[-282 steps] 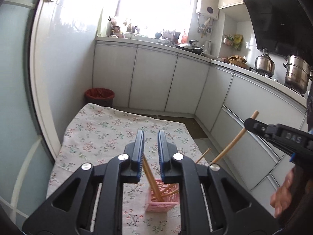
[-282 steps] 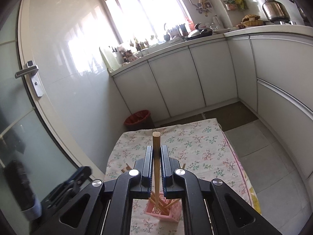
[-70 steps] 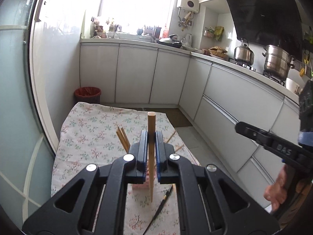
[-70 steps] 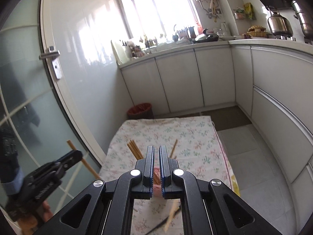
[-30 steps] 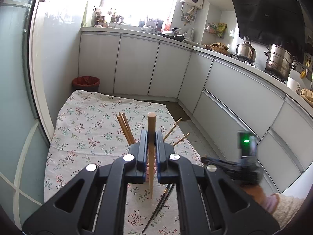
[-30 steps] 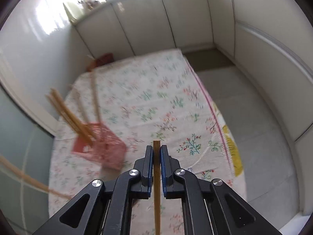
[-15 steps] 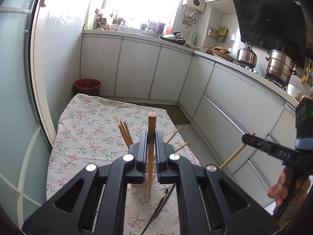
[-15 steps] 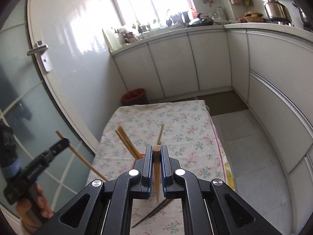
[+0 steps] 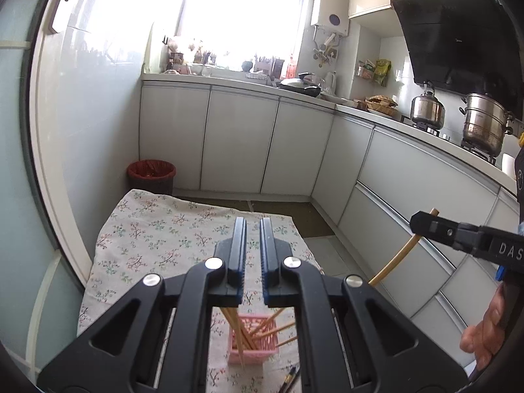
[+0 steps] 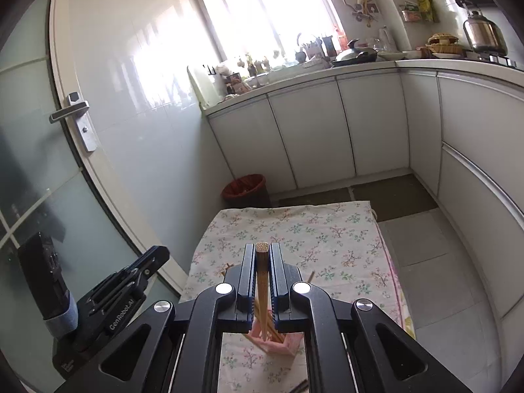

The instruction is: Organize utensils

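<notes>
A pink basket [image 9: 258,350] [image 10: 288,344] with several wooden chopsticks stands on the floral tablecloth [image 9: 157,239] [image 10: 311,226]. My left gripper [image 9: 252,226] hangs above the basket, its jaws a little apart with nothing between them. It also shows at the left edge of the right wrist view as the left gripper [image 10: 157,257]. My right gripper [image 10: 262,250] is shut on a wooden chopstick [image 10: 262,265] held upright above the basket. Seen from the left, the right gripper [image 9: 417,222] holds that chopstick [image 9: 398,257] slanting down. Two dark chopsticks [image 9: 290,376] lie on the cloth near the basket.
A red bin [image 9: 151,172] [image 10: 244,186] stands on the floor beyond the table's far end. White cabinets [image 9: 239,144] run along the back and right. A glass door [image 10: 39,170] is close on the left. A person's hand [image 9: 484,337] grips the right tool.
The chopstick that stood between my left jaws is gone from them. My right gripper has risen from near the cloth with its chopstick to above the basket.
</notes>
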Available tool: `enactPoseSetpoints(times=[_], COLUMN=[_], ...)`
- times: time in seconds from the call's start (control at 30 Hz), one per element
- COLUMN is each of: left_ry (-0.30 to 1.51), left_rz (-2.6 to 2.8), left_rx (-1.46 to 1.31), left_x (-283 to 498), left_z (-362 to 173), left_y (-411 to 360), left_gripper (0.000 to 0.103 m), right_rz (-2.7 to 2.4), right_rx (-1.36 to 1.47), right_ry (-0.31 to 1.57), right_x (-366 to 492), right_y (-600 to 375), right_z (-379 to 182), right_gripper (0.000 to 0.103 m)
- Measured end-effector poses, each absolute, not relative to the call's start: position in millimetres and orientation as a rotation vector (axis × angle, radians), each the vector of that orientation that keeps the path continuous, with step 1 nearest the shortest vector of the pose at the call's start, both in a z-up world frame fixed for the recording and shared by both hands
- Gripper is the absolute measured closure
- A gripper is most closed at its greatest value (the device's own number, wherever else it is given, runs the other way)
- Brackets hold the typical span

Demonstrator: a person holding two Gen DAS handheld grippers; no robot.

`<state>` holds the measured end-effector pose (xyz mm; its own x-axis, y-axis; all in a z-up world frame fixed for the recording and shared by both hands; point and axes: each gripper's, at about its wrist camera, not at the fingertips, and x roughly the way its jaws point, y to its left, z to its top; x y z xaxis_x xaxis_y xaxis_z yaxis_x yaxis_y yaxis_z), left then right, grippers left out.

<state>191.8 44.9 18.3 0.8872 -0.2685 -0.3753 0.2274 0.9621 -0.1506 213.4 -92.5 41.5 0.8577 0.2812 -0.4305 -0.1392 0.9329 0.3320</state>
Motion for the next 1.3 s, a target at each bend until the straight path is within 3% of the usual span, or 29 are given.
enactPoseSetpoints(times=[0.27, 0.3, 0.4, 0.47, 0.6, 0.77, 0.97, 1.03, 1.1, 1.3], left_ry=[0.364, 0.386, 0.577, 0.838, 1.239, 1.354, 1.382, 1.389, 1.352, 1.249], left_rz=[-0.256, -0.229, -0.150, -0.102, -0.013, 0.106, 0.209, 0.226, 0.240, 0.144], left_rx=[-0.161, -0.158, -0.182, -0.170, -0.249, -0.226, -0.195, -0.179, -0.121, -0.193], left_x=[174.6, 172.5, 192.7, 224.1, 268.0, 292.6, 311.4, 315.1, 313.5, 275.8], left_z=[23.8, 24.1, -2.4, -53.4, -166.7, -221.3, -246.7, -254.7, -253.2, -244.1], left_y=[72.0, 80.3, 104.5, 118.8, 143.3, 145.5, 136.7, 135.6, 129.6, 139.9], left_gripper=[0.095, 0.092, 0.067, 0.062, 0.062, 0.062, 0.062, 0.073, 0.093, 0.095], right_rz=[0.233, 0.240, 0.255, 0.270, 0.285, 0.295, 0.305, 0.306, 0.310, 0.314], right_rx=[0.279, 0.276, 0.270, 0.273, 0.259, 0.269, 0.296, 0.297, 0.300, 0.300], right_ry=[0.528, 0.529, 0.517, 0.514, 0.523, 0.528, 0.551, 0.554, 0.557, 0.559], right_x=[244.1, 244.2, 236.9, 230.9, 219.2, 210.2, 211.8, 211.4, 210.5, 204.8], right_y=[-77.6, -76.1, -74.1, -74.4, -73.9, -80.8, -89.4, -91.1, -92.8, -92.2], right_z=[17.0, 15.7, 17.7, 20.2, 23.3, 25.4, 20.4, 18.3, 17.0, 17.8], right_gripper=[0.095, 0.095, 0.095, 0.095, 0.096, 0.096, 0.095, 0.096, 0.096, 0.095])
